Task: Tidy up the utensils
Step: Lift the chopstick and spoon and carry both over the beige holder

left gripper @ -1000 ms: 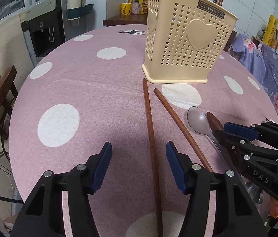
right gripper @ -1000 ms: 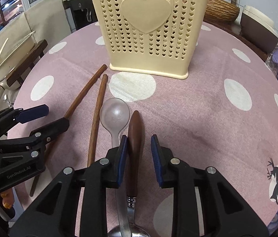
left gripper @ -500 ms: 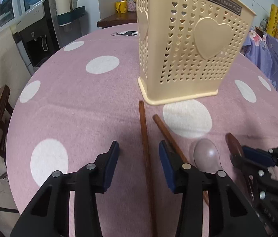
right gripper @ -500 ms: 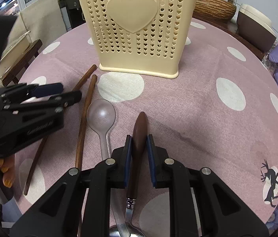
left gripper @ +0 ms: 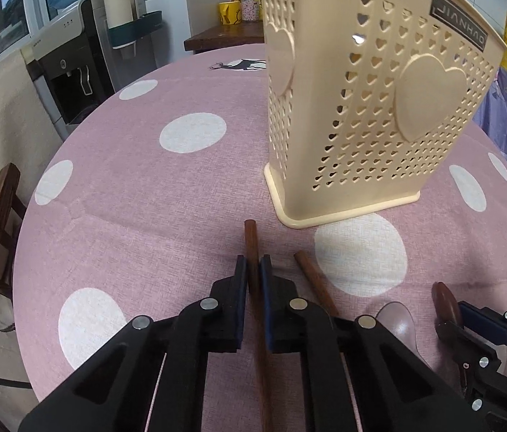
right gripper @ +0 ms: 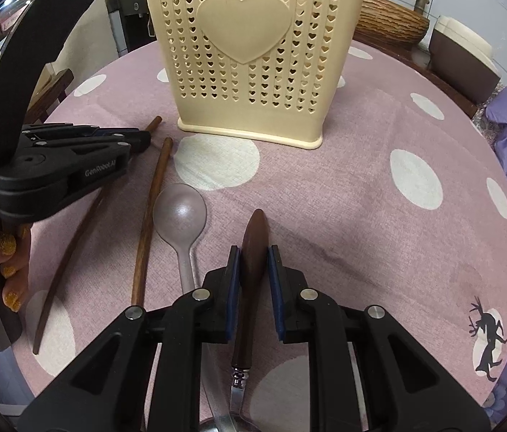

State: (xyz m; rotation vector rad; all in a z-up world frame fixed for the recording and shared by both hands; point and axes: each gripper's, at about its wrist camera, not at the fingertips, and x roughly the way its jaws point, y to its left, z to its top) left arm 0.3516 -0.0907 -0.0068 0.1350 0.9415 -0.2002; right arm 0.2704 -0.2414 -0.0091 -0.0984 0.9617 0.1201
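Since the earlier frames: left tongs (left gripper: 253,270) advanced along the table and drawn in from wide open onto one chopstick (left gripper: 250,241); right tongs (right gripper: 255,255) noted as clamped before and unchanged.

Left tongs: pads pressed against both sides of the chopstick near its blunt far end, a short length projecting beyond the tips. Whether the stick is lifted off the cloth cannot be told.

Right tongs: closed on the dark wooden handle (right gripper: 253,244) of a metal utensil, its head hidden below the frame.

Governing relation: both held items lie with long axes pointing toward the cream utensil basket (right gripper: 246,54), which stands upright directly ahead, toward the far edge of the table (right gripper: 379,187). The left tongs are judged nearer to the basket's base corner. Each item would probably need tipping upright before entering the open top.

Loose items between the tongs: second chopstick (right gripper: 150,216), clear plastic spoon (right gripper: 180,212), side by side, axes likewise toward the basket.
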